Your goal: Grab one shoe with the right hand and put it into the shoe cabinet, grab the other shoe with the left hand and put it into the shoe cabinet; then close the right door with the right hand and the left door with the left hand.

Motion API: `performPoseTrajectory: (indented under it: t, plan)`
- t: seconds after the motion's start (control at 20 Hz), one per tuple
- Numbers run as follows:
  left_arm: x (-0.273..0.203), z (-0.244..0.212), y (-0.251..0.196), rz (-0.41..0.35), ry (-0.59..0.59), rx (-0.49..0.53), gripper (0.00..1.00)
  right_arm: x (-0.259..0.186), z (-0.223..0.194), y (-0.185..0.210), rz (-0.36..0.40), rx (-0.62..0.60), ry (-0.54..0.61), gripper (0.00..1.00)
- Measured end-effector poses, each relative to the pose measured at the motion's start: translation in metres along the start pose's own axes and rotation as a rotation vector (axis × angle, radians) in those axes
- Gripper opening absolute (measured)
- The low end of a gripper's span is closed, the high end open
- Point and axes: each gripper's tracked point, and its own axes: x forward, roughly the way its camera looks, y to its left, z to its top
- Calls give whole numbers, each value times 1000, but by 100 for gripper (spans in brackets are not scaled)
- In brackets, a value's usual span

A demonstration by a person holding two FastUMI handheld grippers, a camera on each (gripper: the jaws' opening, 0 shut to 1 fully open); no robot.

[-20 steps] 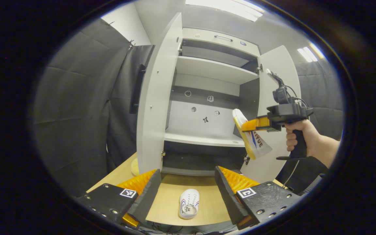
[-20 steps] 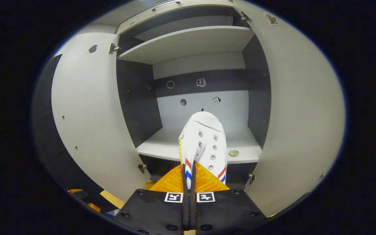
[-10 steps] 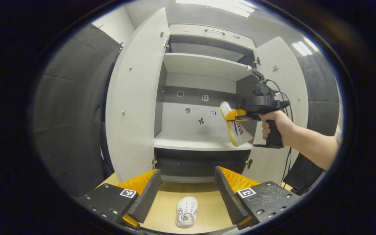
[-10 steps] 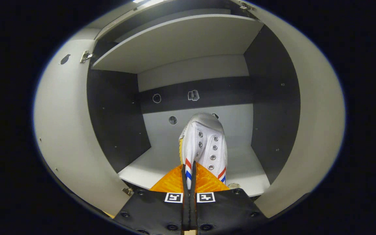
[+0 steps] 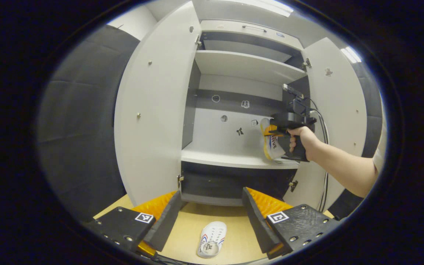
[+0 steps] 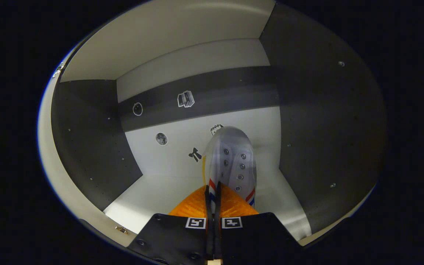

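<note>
The right claw (image 6: 213, 198) is clamped on the heel end of a white shoe (image 6: 230, 162), its two fingers pressed nearly together with the heel fabric between them. The toe points at the back wall, so the shoe can be set on the shelf (image 6: 153, 191) facing inward. The claw has the shoe inside the cabinet (image 6: 326, 129), above the right part of the shelf near the right side wall, which should leave the left part free for the second shoe.

The left claw (image 5: 212, 209) is wide apart and holds nothing. It hangs above the tabletop (image 5: 234, 239) with the other shoe (image 5: 211, 243) lying between its fingers but farther down, near the front edge, likely lined up for the next pick.

The right gripper view shows the grip itself and the stickers on the back wall. From it I cannot tell whether the sole touches the shelf. The left gripper view gives the side look: the shoe hangs sole-sideways and tilted, its lower end at or just above the shelf's front edge, held by a hand (image 5: 300, 138). It also shows the left door (image 5: 149, 110) and the right door (image 5: 339, 110) both open wide.
</note>
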Motion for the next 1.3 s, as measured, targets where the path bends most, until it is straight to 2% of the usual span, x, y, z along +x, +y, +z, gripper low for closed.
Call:
performPoseTrajectory:
  t: [0.2, 0.4, 0.5, 0.6, 0.65, 0.8, 0.95, 1.1, 1.25, 1.3]
  plan:
    - [-3, -7, 13, 53, 18, 29, 93, 21, -12, 8, 2, 1, 29, 1]
    - [-10, -13, 20, 84, 30, 15, 95, 36, -24, 7, -12, 1, 74, 4]
    - [-12, -14, 22, 93, 33, 8, 95, 36, -28, 5, -24, 13, 88, 14]
    - [-16, -15, 26, 95, 33, 3, 93, 28, -17, 14, 12, 24, 47, 19]
    - [-18, -17, 27, 93, 34, 2, 93, 22, -11, 14, 6, 10, 23, 44]
    - [-18, -23, 31, 76, 45, 12, 95, -11, 2, 7, -56, -61, -58, 99]
    - [-16, -42, 34, 37, 86, 39, 95, -54, -2, 16, -44, -67, -107, 98]
    - [-10, -69, 31, -20, 139, 87, 95, -103, -25, 23, -7, -75, -106, 98]
    - [5, -105, 28, -71, 212, 146, 95, -141, -56, 18, -15, -106, -90, 98]
    - [9, -117, 26, -95, 236, 160, 97, -154, -66, 17, -11, -106, -85, 93]
